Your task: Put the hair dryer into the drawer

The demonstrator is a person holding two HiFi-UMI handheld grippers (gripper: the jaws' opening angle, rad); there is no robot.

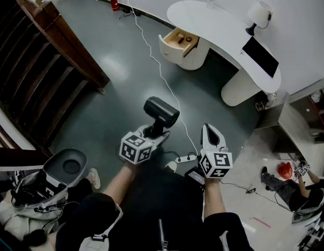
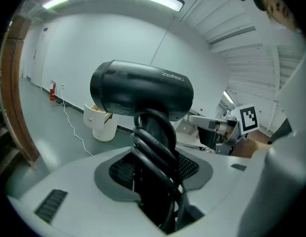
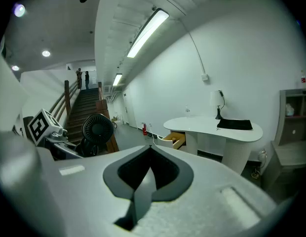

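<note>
The left tongs (image 1: 154,131) clamp the cord-wrapped handle of the hair dryer (image 1: 161,112), well apart from the open drawer (image 1: 176,35) under the white worktop (image 1: 219,27). The right tongs (image 1: 210,135) are closed, empty. The wound cord could slip loose. A white cable (image 1: 161,72) crosses the floor between and could trip the person.

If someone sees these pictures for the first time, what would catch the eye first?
The black hair dryer, its cord wound round the handle, stands out at the centre, clamped in the left gripper. Ahead, at the left end of the white curved desk, a drawer stands open. The right gripper, beside the left, is shut and empty.
</note>
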